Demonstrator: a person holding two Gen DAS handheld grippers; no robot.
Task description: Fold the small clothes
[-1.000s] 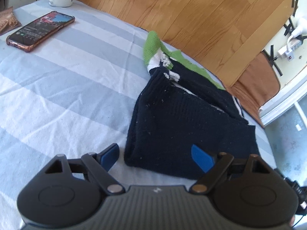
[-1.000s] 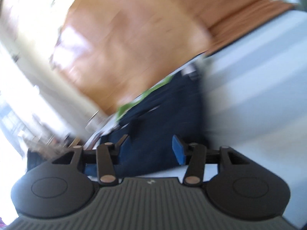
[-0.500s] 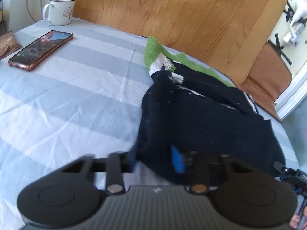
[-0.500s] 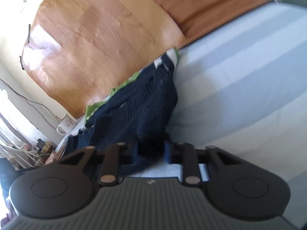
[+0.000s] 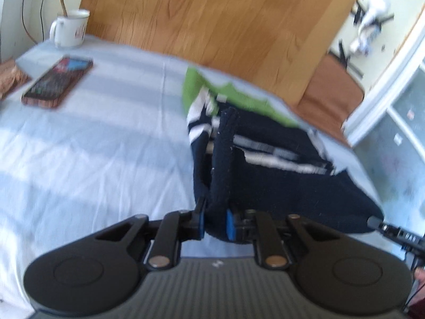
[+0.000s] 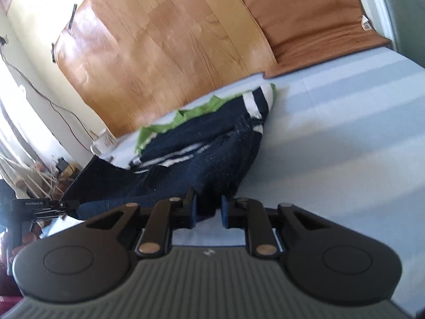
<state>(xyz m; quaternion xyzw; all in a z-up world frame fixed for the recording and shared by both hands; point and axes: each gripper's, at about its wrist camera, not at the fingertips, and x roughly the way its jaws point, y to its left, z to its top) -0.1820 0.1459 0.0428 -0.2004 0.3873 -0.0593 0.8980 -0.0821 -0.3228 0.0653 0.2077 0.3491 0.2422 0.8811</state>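
Observation:
A small dark navy knitted garment [image 5: 268,175] with white stripes and a green edge lies on the blue-and-white striped cloth [image 5: 93,143]. My left gripper [image 5: 214,223] is shut on its near navy edge, which rises in a fold between the blue pads. In the right wrist view the same garment [image 6: 202,154] shows, and my right gripper [image 6: 207,211] is shut on another part of its near edge. The other gripper's tip [image 6: 47,204] shows at the left of the right wrist view.
A phone [image 5: 57,82] and a white mug [image 5: 70,28] lie at the far left of the cloth. A wooden board [image 5: 212,24] stands behind the table, with a brown cushion [image 6: 316,24] beside it. Cables and clutter lie beyond the table's edge.
Both grippers went from open to shut on the garment's near edge. The edge has lifted, and the white stripes underneath are now uncovered.

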